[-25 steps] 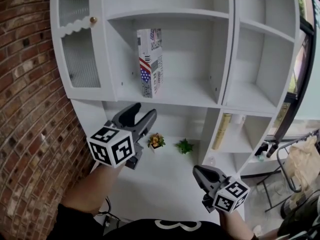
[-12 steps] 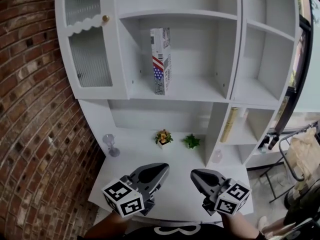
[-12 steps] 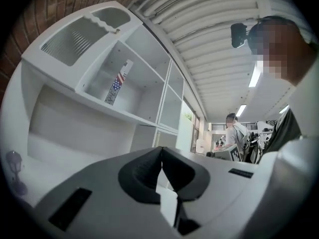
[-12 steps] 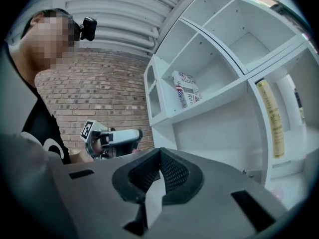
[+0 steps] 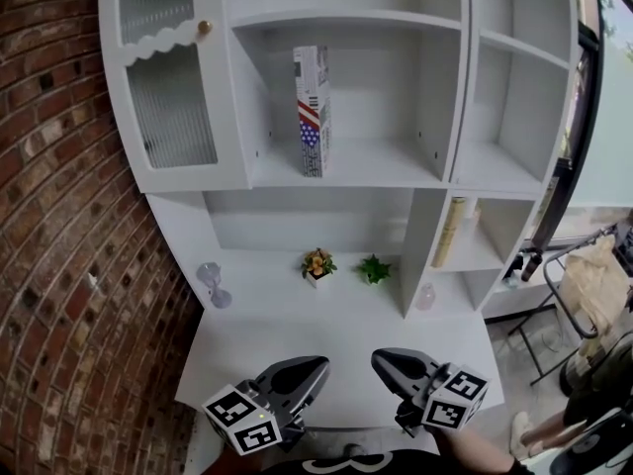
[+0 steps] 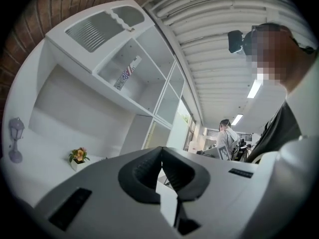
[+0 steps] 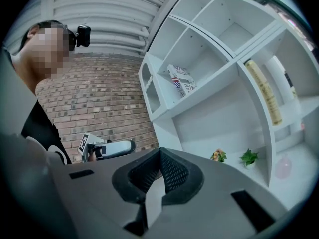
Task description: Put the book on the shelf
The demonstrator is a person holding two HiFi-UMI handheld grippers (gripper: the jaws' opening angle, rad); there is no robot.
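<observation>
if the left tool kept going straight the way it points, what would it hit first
Likely the white upright divider. The left tool, shut and empty, points up and right across the countertop toward it. Depth is unclear, and the green plant sits near that line.

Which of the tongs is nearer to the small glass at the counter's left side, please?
The left. The left tongs hover in front of the glass, slightly to its right; the right tongs lie farther right.

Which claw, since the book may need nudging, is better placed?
Left, probably: the grey left claw sits almost straight below the upright white flag-printed book; the grey right claw lies farther right.
</observation>
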